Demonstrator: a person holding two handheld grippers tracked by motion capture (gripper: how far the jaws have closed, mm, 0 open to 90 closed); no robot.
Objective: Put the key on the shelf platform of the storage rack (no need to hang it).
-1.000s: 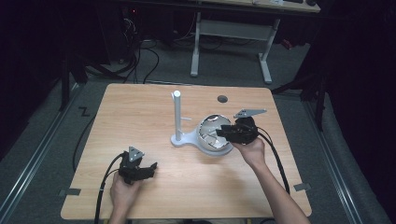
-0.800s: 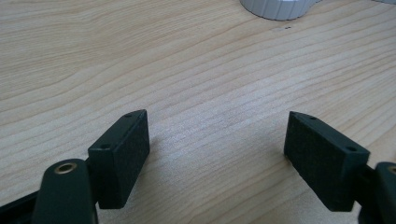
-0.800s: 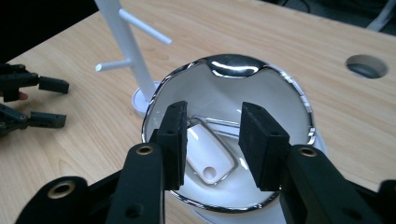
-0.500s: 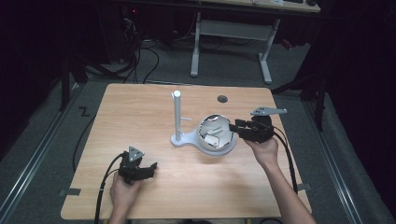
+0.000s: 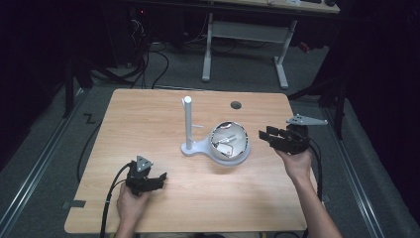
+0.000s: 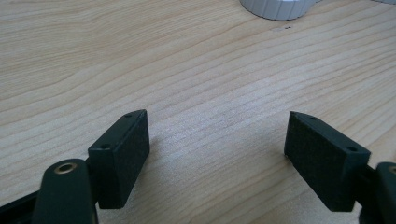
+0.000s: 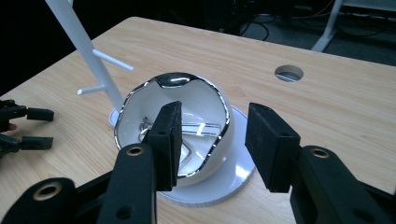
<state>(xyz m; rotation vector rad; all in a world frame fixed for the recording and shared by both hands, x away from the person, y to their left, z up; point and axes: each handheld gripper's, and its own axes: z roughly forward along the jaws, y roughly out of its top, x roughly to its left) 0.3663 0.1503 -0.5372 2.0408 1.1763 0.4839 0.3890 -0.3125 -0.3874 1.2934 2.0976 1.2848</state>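
A white bowl with a wavy chrome rim (image 5: 229, 143) (image 7: 175, 126) sits on the round base of a white stand (image 5: 198, 147). The stand's thin post (image 5: 187, 121) (image 7: 88, 51) carries short pegs. Shiny metal pieces lie inside the bowl. My right gripper (image 5: 264, 135) (image 7: 215, 140) hovers just right of the bowl, apart from it, open with nothing between its jaws. My left gripper (image 5: 159, 178) (image 6: 217, 149) rests low at the table's front left, open over bare wood. The stand's white base edge (image 6: 278, 7) shows far ahead of it.
The wooden table (image 5: 148, 119) has a round cable hole (image 5: 236, 105) (image 7: 288, 73) behind the bowl. The left gripper's fingers (image 7: 32, 114) appear at the left edge of the right gripper view. Desk legs and cables stand on the floor beyond the table.
My right gripper has drawn back to the right, from over the bowl to beside it, with nothing in it. The left gripper has stayed put.
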